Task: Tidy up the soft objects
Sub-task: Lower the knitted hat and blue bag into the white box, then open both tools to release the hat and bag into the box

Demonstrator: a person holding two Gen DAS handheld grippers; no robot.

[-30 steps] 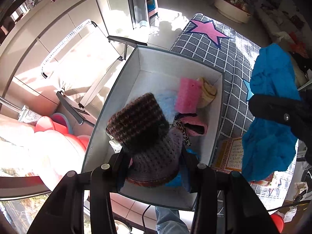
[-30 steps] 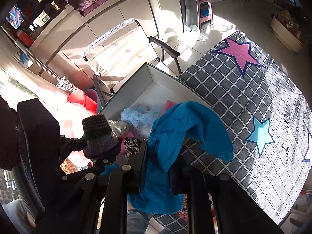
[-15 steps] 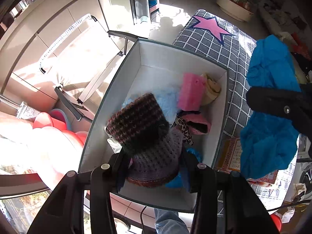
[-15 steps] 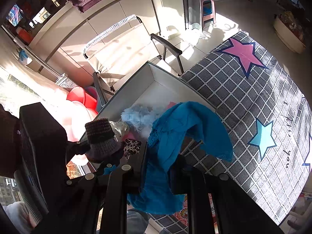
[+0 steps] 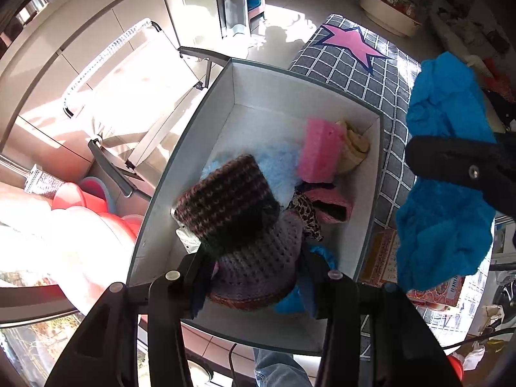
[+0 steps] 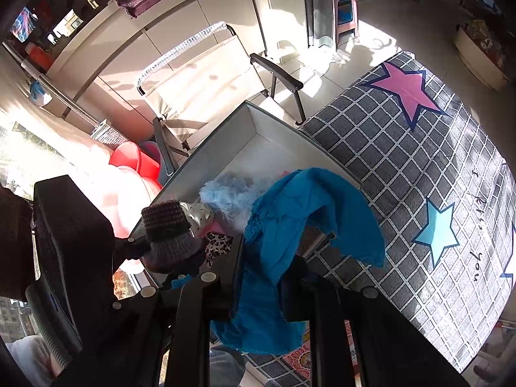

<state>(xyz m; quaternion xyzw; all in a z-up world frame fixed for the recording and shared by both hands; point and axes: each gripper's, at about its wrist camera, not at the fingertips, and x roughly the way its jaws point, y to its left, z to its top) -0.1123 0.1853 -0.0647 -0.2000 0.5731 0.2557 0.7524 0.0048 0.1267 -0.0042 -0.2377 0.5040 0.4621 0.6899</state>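
left wrist view looks steeply down into a white box [image 5: 274, 103] with a grey rim, and the left gripper [image 5: 254, 274] hangs over its near end with a knitted hat [image 5: 245, 225] between its fingers [image 5: 200, 277]; the hat has a dark striped cuff on top and a grey-purple crocheted body with a reddish edge, and the jaws have just been easing apart, with the hat still sitting between them and the pads still against its sides. deeper in the box lie a pink sponge [image 5: 319, 151], a cream cloth [image 5: 353, 145] tucked behind it against the far right wall, a pale blue fluffy piece [image 5: 277, 167] beside the sponge, a pink knitted pouch [image 5: 332, 203], a leopard-print scrap [image 5: 306, 213] touching the pouch, and a bit of blue fabric [image 5: 319, 258] under the hat near the right finger. right wrist view shows the right gripper [image 6: 261, 277] clamped tight on a bright blue cloth [image 6: 296, 213], which drapes over both fingers and hangs down in front of the box's right wall. the box stands at the edge of a grey checked rug [image 6: 419, 174] with a pink star [image 6: 409, 93] and a blue star [image 6: 438, 232], and a folding chair [image 6: 206, 80] with pale fabric sits just behind the box. red basins [image 6: 135, 161] are stacked to the left in bright sun
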